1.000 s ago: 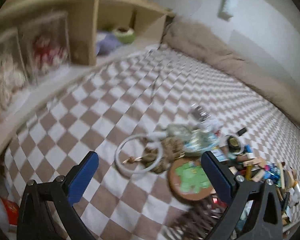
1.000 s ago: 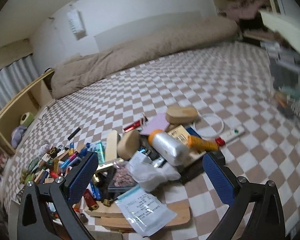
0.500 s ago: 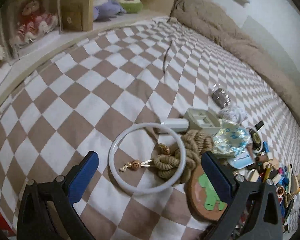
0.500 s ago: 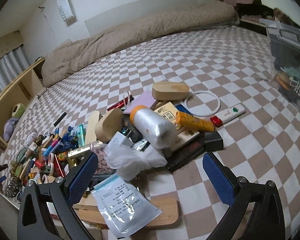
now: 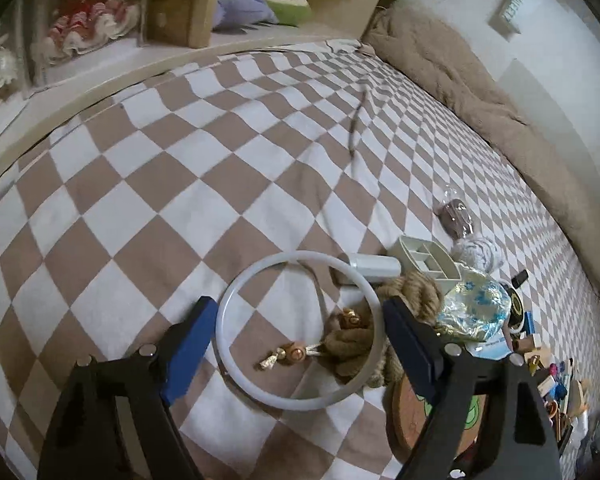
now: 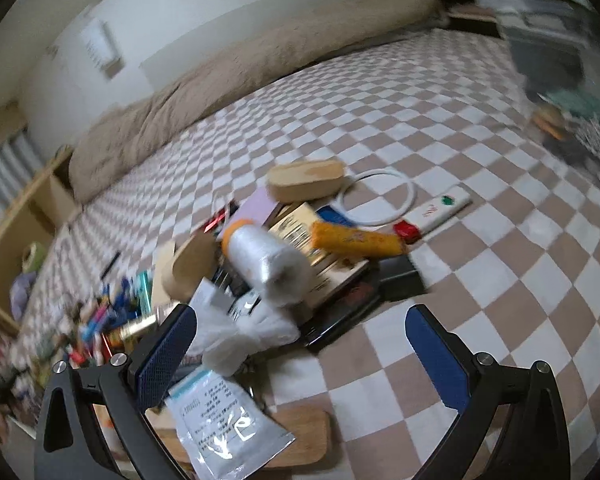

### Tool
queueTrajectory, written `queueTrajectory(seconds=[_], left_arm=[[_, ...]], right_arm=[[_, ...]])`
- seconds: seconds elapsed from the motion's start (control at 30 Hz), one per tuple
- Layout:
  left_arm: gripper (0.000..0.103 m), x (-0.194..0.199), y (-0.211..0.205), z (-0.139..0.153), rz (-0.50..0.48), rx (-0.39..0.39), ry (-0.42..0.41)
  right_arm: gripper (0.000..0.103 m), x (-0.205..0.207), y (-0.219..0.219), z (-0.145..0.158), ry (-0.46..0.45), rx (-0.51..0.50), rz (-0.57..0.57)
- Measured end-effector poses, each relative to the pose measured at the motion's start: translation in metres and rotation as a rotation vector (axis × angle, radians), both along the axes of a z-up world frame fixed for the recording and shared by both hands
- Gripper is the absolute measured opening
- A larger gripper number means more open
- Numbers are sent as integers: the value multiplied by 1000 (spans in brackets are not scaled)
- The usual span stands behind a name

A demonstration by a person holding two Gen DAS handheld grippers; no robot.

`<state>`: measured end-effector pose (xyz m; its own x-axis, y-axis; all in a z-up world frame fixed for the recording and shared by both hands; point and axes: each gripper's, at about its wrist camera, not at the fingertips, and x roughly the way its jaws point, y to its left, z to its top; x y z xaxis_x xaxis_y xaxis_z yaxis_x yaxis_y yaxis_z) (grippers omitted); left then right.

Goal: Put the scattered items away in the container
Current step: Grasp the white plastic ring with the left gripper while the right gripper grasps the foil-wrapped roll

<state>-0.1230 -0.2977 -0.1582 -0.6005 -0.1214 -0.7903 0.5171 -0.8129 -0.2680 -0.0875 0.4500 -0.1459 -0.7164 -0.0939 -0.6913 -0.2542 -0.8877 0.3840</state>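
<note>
Below, left hand-held gripper (image 5: 296, 334) closing around one white ring (image 5: 300, 322), not yet gripping, right hand-held gripper (image 6: 300, 342) wide open, empty

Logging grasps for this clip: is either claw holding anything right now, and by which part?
Nothing is held. The left claw, just closing, straddles the white ring without gripping it; the right claw is open.

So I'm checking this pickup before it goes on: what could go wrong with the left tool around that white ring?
The left tool has just been closing, its fingers outside the white ring. Rope lies across the ring's right edge, so it may be pinched or dragged along. The thin ring could also slip off the soft blanket.
</note>
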Motion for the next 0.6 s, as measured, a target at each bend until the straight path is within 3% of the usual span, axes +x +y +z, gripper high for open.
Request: queueTrajectory(seconds=[0.13,0.27,0.5,0.6], left_arm=[[85,4,5,4,24,-65,-4],[84,12,10,15,39,-91,21],[85,20,37,39,-2,-88,95],[85,22,50,50,-31,-73,127]], right_arm=[[103,6,16,-1,-11,-64,-35],[103,7,10,-5,-26,-93,29],[103,0,-35,-2,-50,9,226],[103,-1,-45,1,-35,50,244]])
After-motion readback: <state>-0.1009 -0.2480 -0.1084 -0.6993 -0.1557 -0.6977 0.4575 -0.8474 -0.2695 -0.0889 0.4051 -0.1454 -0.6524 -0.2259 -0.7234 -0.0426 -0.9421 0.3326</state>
